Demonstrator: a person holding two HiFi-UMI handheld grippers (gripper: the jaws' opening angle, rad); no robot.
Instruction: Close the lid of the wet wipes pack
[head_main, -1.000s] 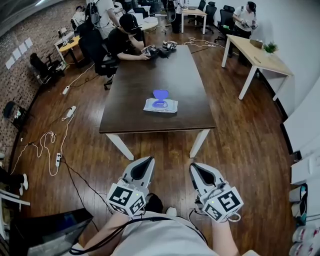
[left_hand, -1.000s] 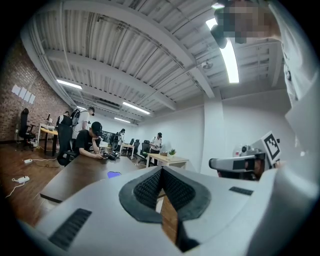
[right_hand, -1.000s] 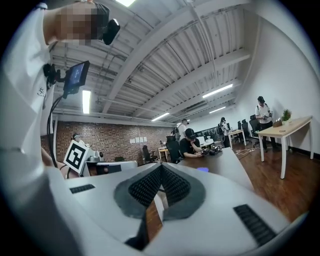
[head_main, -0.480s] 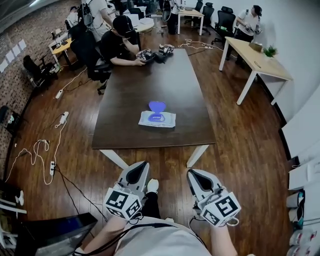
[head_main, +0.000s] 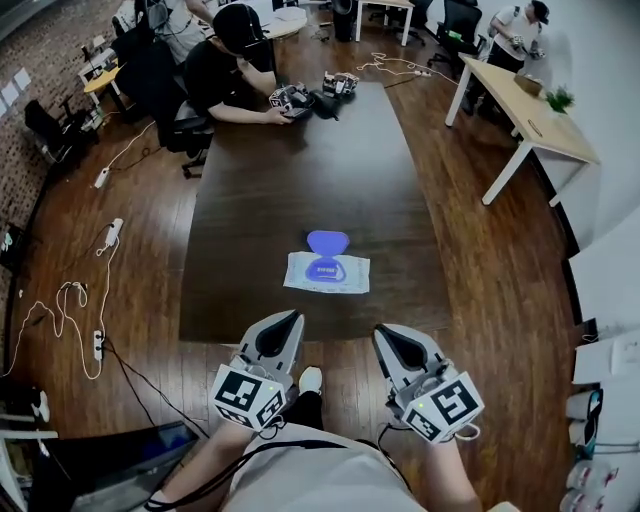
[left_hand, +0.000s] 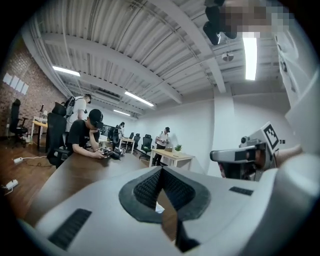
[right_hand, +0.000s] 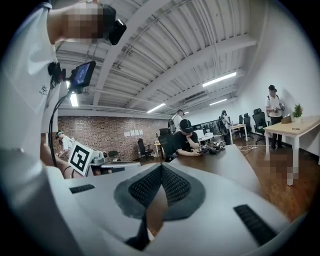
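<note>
The wet wipes pack (head_main: 327, 272) lies flat on the dark wooden table (head_main: 250, 200), close to its near edge. Its purple lid (head_main: 327, 242) stands flipped open on the far side. My left gripper (head_main: 292, 317) hovers at the table's near edge, just short of the pack and to its left, jaws shut and empty. My right gripper (head_main: 384, 331) is level with it, to the pack's right, also shut with nothing in it. In the left gripper view the closed jaws (left_hand: 161, 170) point along the table; the right gripper view shows its jaws (right_hand: 161, 167) closed likewise.
A person in black (head_main: 232, 60) sits at the table's far left corner with some devices (head_main: 300, 100) in front of them. A light wooden table (head_main: 530, 110) stands at the right, and cables (head_main: 70, 300) trail over the floor at the left.
Both grippers have travelled forward from over the floor up to the table's near edge. The pack now lies much closer to them. The jaws stayed shut.
</note>
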